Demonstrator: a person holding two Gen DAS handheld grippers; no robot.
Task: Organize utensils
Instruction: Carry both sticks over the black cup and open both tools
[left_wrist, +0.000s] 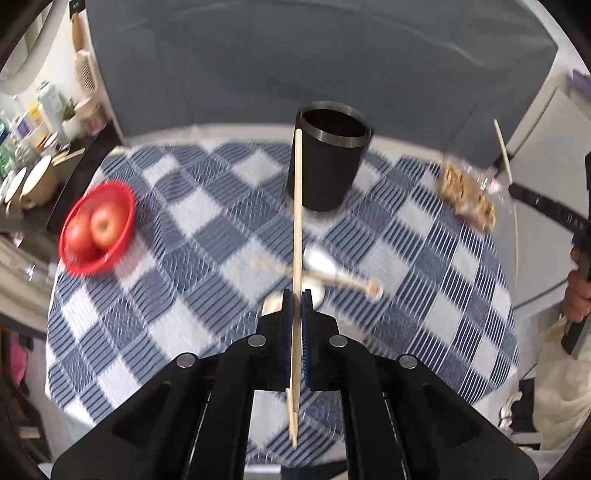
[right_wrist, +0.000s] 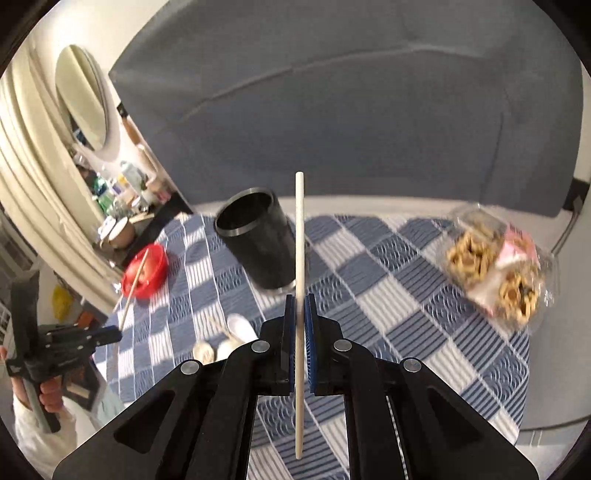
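Observation:
My left gripper (left_wrist: 296, 297) is shut on a wooden chopstick (left_wrist: 297, 206) that points up past the side of a black cup (left_wrist: 327, 162) standing on the checked tablecloth (left_wrist: 177, 295). My right gripper (right_wrist: 300, 301) is shut on a pale chopstick (right_wrist: 300, 236), upright beside the same black cup (right_wrist: 258, 243). Both grippers hang above the table. Below them lie white spoons (left_wrist: 325, 262) and a wooden-handled utensil (left_wrist: 354, 282). The left gripper (right_wrist: 110, 334) with its chopstick shows at the left of the right wrist view, and the right gripper (left_wrist: 517, 190) with its chopstick (left_wrist: 503, 147) at the right of the left wrist view.
A red bowl (left_wrist: 96, 229) with two apples sits at the table's left. A clear bag of biscuits (right_wrist: 495, 269) lies at the right. A grey sofa (right_wrist: 332, 110) stands behind the table. A cluttered shelf (left_wrist: 37, 147) with bottles and cups is at the far left.

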